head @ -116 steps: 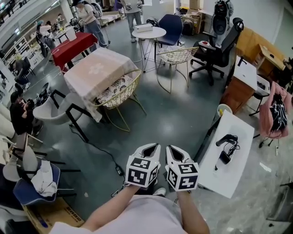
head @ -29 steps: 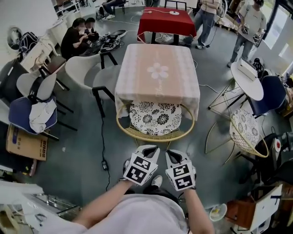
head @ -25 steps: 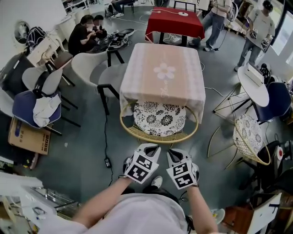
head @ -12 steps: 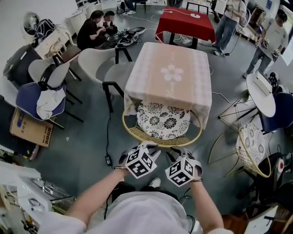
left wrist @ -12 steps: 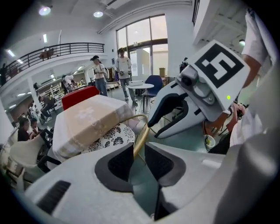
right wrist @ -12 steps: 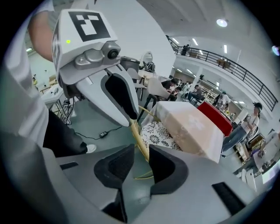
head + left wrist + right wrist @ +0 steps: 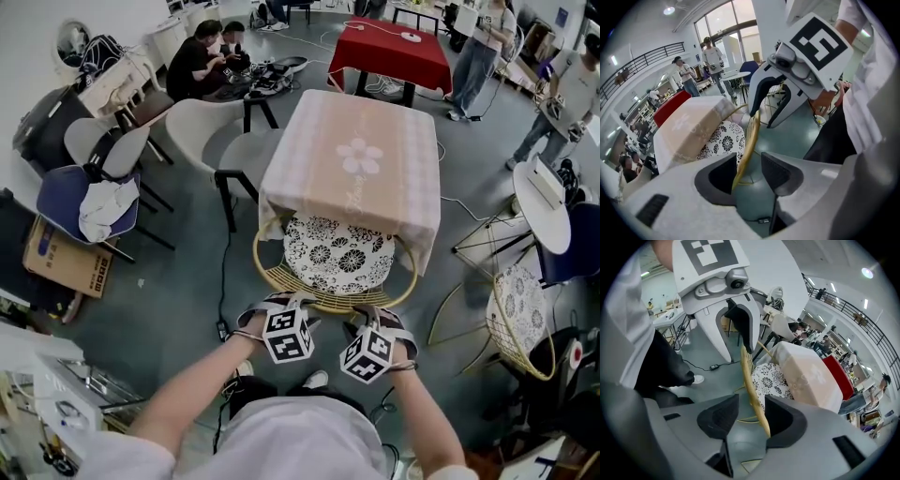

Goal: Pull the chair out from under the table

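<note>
Cloth-covered table (image 7: 352,169) half hiding chair (image 7: 337,258); rim (image 7: 749,136) between just-opened wide jaws of left hand-held gripper (image 7: 284,302), right hand-held gripper (image 7: 377,317).

the grey-green floor (image 7: 178,281) fills the middle of the head view. on it stands a square table, its tabletop (image 7: 394,192) covered by a pale pink cloth (image 7: 314,155) with a white flower motif. a gold wire chair (image 7: 328,300) stands on the floor at the table's lower edge, seat partly under the cloth. a black cable (image 7: 223,272) runs left of it, and a cardboard box (image 7: 67,264) lies at the left edge.

Overhead, two close gripper views — chair (image 7: 289,281) shared
</note>
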`<move>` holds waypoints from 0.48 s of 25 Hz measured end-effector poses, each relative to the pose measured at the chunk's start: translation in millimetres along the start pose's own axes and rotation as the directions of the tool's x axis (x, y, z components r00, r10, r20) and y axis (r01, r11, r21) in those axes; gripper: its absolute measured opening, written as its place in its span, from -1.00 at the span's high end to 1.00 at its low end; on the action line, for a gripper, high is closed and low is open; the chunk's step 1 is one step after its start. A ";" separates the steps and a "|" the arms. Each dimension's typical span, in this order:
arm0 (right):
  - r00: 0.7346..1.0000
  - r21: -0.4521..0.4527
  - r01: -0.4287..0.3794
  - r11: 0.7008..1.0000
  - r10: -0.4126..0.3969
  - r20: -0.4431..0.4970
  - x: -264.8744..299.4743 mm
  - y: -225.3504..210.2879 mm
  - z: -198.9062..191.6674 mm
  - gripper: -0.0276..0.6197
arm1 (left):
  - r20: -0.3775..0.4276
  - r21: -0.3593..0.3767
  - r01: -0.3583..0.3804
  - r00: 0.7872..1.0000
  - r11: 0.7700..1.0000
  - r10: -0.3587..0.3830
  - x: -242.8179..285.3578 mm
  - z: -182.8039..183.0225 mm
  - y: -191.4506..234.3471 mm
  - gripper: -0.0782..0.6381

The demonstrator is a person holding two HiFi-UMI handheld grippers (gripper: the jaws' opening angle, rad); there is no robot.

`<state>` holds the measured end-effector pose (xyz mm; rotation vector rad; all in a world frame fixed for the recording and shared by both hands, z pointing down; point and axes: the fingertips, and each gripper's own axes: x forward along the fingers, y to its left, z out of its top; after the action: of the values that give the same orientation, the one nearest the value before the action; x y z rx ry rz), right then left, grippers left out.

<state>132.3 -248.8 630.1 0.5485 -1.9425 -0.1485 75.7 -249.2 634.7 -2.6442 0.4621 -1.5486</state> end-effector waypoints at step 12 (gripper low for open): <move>0.995 -0.221 0.014 0.975 -0.035 -0.091 37.7 -0.8 -17.1 0.67 | -0.165 0.167 -0.013 0.986 0.986 0.041 33.0 -24.2 10.8 0.39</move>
<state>135.3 -263.7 668.7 0.4240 -1.8002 -0.3436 67.4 -265.9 672.8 -2.3883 0.3575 -1.7282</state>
